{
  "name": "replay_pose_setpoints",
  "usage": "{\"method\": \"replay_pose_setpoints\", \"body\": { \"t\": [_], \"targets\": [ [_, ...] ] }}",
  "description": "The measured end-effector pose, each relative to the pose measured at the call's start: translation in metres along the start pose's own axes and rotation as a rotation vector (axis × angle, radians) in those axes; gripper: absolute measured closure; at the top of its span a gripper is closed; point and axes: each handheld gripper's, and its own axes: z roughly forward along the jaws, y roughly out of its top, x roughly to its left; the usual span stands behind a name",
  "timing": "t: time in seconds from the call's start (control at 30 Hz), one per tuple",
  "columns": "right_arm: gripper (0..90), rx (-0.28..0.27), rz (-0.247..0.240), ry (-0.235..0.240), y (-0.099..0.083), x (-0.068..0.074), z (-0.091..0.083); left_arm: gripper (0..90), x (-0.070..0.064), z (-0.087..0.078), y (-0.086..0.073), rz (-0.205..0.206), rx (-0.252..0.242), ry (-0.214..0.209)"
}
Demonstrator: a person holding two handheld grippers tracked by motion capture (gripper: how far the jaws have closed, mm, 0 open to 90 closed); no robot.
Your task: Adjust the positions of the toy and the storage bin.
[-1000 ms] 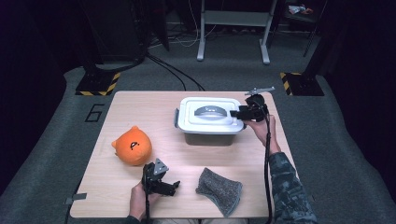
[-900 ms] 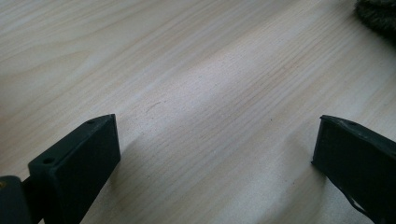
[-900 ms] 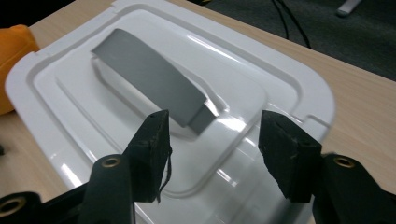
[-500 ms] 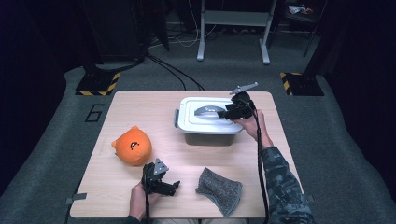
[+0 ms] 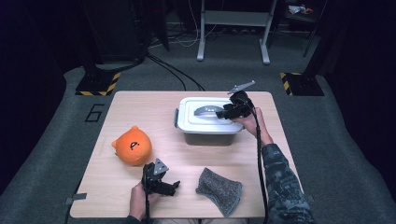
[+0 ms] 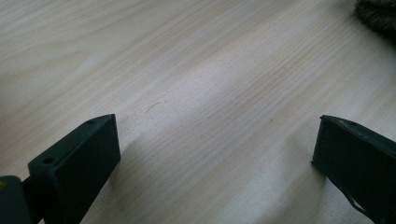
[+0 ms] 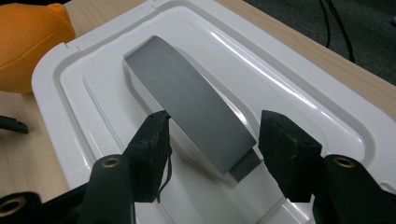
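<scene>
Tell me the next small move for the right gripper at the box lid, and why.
Probably close the right gripper on the grey handle. Its jaws stand open on either side of the handle's near end, above the white lid, with a gap at the right jaw, so nothing is gripped yet. The left gripper rests open on the table, away from the box.

Right gripper view: the orange plush toy [image 7: 28, 42] is cut by the left edge, and the white lid [image 7: 299, 93] runs off the bottom edge. Left gripper view: the grey cloth [image 6: 378, 14] is cropped at the top right corner. High view: the lid hides the container's [image 5: 208, 138] contents.
</scene>
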Motion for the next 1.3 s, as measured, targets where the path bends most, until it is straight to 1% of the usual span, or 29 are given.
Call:
{"method": "replay_pose_setpoints", "body": {
  "t": [0.07, 0.1, 0.13, 0.17, 0.23, 0.3, 0.33, 0.37, 0.43, 0.47, 0.57, 0.6, 0.7, 0.73, 0.8, 0.83, 0.87, 0.9, 0.97, 1.0, 1.03, 1.1, 1.13, 1.17, 1.2, 1.23, 1.27, 1.3],
  "targets": [
    [44.1, 0.009, -0.007, -0.007, 0.001, 0.001, 0.003, 0.4, 0.0, 0.0, 0.0, 0.0, 0.0, 0.001],
    [45.3, 0.021, 0.0, -0.002, 0.001, 0.003, 0.003, 0.4, 0.0, 0.0, 0.0, 0.0, 0.0, 0.0],
    [46.8, 0.015, -0.016, -0.015, 0.002, 0.003, 0.005, 0.4, 0.0, 0.0, 0.0, 0.0, 0.0, 0.001],
    [47.6, 0.017, -0.015, -0.025, 0.002, 0.003, 0.005, 0.4, 0.0, 0.0, 0.0, 0.0, -0.001, 0.001],
    [48.1, 0.017, -0.018, -0.019, 0.001, 0.003, 0.004, 0.4, 0.0, 0.0, 0.0, -0.001, 0.0, 0.0],
    [48.6, 0.025, -0.006, -0.021, 0.0, 0.004, 0.003, 0.4, 0.0, 0.0, 0.0, 0.0, 0.001, 0.001],
    [49.0, 0.018, -0.009, -0.025, 0.0, 0.005, 0.003, 0.4, 0.0, 0.0, 0.0, 0.0, 0.001, -0.001],
    [49.3, 0.023, -0.01, -0.028, -0.001, 0.006, 0.002, 0.4, 0.0, 0.0, 0.0, 0.001, 0.001, 0.001],
    [49.7, 0.032, 0.001, -0.03, -0.001, 0.008, 0.0, 0.4, 0.0, 0.0, 0.0, 0.0, 0.001, -0.001],
    [49.8, 0.023, 0.002, -0.038, -0.002, 0.009, 0.001, 0.4, 0.0, 0.0, 0.0, -0.001, 0.001, 0.001],
    [50.3, 0.039, 0.011, -0.051, -0.002, 0.013, -0.001, 0.4, 0.0, 0.0, 0.0, -0.002, 0.001, 0.001],
    [50.7, 0.042, 0.025, -0.061, -0.003, 0.016, -0.001, 0.4, 0.0, 0.0, 0.0, -0.002, 0.001, 0.002],
    [51.1, 0.041, 0.024, -0.08, -0.005, 0.022, -0.003, 0.4, 0.0, 0.0, 0.0, 0.0, 0.001, 0.002],
    [50.6, 0.042, 0.023, -0.077, -0.006, 0.023, -0.004, 0.4, 0.0, 0.0, 0.0, -0.003, 0.0, 0.001],
    [40.1, 0.037, 0.014, -0.077, -0.006, 0.022, -0.005, 0.4, 0.0, 0.0, 0.0, 0.0, 0.001, 0.003],
    [38.5, 0.032, 0.006, -0.074, -0.006, 0.021, -0.006, 0.4, 0.0, 0.0, 0.0, 0.002, 0.002, 0.003],
    [35.8, 0.016, -0.012, -0.066, -0.006, 0.019, -0.007, 0.4, 0.001, 0.0, 0.0, 0.002, 0.004, -0.003],
    [35.6, -0.001, -0.01, -0.066, -0.005, 0.02, -0.008, 0.4, 0.0, 0.0, 0.0, 0.0, 0.001, 0.002],
    [35.6, -0.007, -0.044, -0.044, -0.002, 0.019, -0.009, 0.4, 0.0, 0.0, 0.0, 0.002, 0.004, 0.001],
    [35.9, -0.007, -0.054, -0.042, 0.001, 0.019, -0.009, 0.4, 0.0, 0.0, 0.0, 0.002, 0.004, 0.0],
    [37.0, 0.002, -0.063, -0.034, 0.003, 0.02, -0.008, 0.4, 0.0, 0.0, 0.0, 0.001, 0.007, 0.003],
    [39.8, -0.007, -0.102, -0.023, 0.009, 0.022, -0.007, 0.4, 0.001, 0.0, 0.0, 0.004, 0.004, 0.001],
    [40.7, -0.007, -0.114, -0.012, 0.011, 0.023, -0.006, 0.4, 0.0, 0.0, 0.0, 0.002, 0.004, 0.001],
    [42.1, 0.0, -0.124, -0.002, 0.013, 0.023, -0.005, 0.4, 0.0, 0.0, 0.0, 0.001, 0.003, 0.003],
    [44.5, 0.01, -0.126, -0.003, 0.015, 0.023, -0.003, 0.4, 0.0, 0.0, 0.0, 0.001, 0.003, 0.002],
    [44.8, 0.011, -0.122, 0.006, 0.016, 0.023, -0.001, 0.4, 0.0, -0.001, 0.0, 0.004, 0.007, 0.002],
    [45.8, 0.016, -0.129, 0.014, 0.017, 0.023, 0.0, 0.4, 0.0, 0.0, 0.0, 0.0, 0.003, 0.002],
    [49.1, 0.018, -0.135, 0.017, 0.017, 0.023, 0.002, 0.4, 0.0, 0.0, 0.0, 0.001, 0.003, 0.002]
  ]
}}
